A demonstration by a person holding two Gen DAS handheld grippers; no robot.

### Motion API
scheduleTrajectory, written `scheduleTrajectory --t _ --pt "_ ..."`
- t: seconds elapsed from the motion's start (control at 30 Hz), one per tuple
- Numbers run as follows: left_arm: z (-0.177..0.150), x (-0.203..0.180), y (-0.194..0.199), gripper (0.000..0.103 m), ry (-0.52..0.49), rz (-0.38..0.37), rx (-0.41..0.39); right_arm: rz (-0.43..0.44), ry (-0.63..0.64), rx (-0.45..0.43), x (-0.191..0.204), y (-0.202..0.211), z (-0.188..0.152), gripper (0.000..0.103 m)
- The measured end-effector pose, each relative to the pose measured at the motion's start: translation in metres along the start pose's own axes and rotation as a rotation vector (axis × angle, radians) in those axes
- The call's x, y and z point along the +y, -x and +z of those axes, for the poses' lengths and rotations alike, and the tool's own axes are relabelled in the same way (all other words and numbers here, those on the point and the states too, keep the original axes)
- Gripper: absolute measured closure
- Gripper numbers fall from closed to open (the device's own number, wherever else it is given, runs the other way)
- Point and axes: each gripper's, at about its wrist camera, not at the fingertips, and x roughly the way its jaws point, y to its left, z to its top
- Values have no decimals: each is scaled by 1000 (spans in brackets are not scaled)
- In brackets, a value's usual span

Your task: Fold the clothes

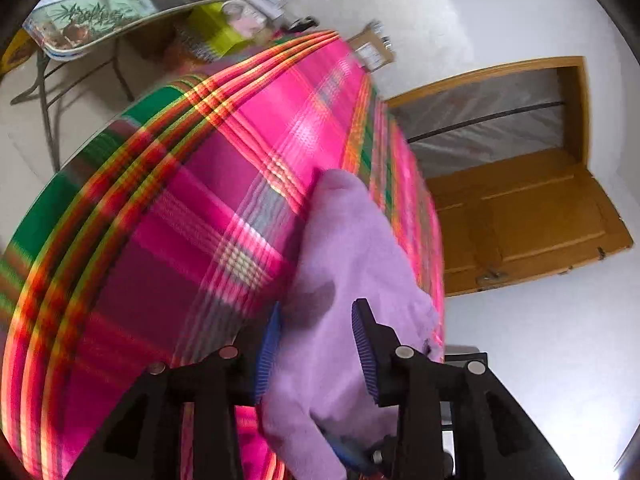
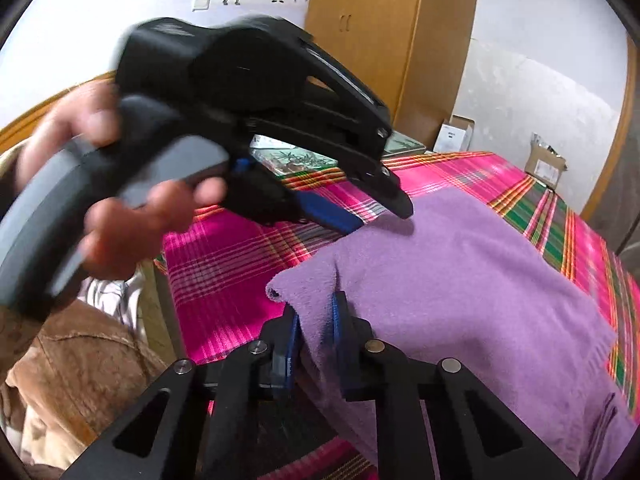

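A soft lilac fleece garment [image 2: 460, 280] lies on the bright pink plaid cloth [image 2: 224, 264] covering the table. The right gripper [image 2: 316, 336] has its blue-padded jaws pinched tight on the garment's near edge. The left gripper [image 1: 316, 356], held in a person's hand [image 2: 120, 208], has cloth between its wider-set jaws; whether it truly grips, I cannot tell.

The right gripper [image 2: 314, 326] pinched a raised edge of the lilac fleece garment [image 2: 460, 280], which lay on a pink plaid bedspread [image 2: 224, 264]. Ahead, a hand [image 2: 120, 208] held the left gripper [image 2: 372, 212], its tips touching the garment's far edge.
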Motion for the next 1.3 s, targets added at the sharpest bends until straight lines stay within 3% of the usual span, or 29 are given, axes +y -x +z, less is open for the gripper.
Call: scheduleTrajectory --t 0.2,0.4,0.57,0.63,0.73,1.03,1.3 --pt "27 -17 -30 66 -59 20 82 14 -21 -20 -4 5 1 89" --pt "53 -12 -44 66 -14 -31 98 29 -33 -25 -5 7 -1 89" --pt "53 -11 -48 74 -29 -22 119 33 -43 -32 -6 10 -1 89" --pt "53 -11 -49 83 -37 -15 124 34 -47 -35 -7 11 -1 89" --pt "49 -15 -45 89 -53 -17 115 36 -52 -41 -6 13 -1 89" --pt "44 -43 -22 90 -101 -31 65 36 -49 -110 -3 29 0 90" --pt "36 -42 -8 90 -63 17 28 97 -54 -139 1 44 4 90"
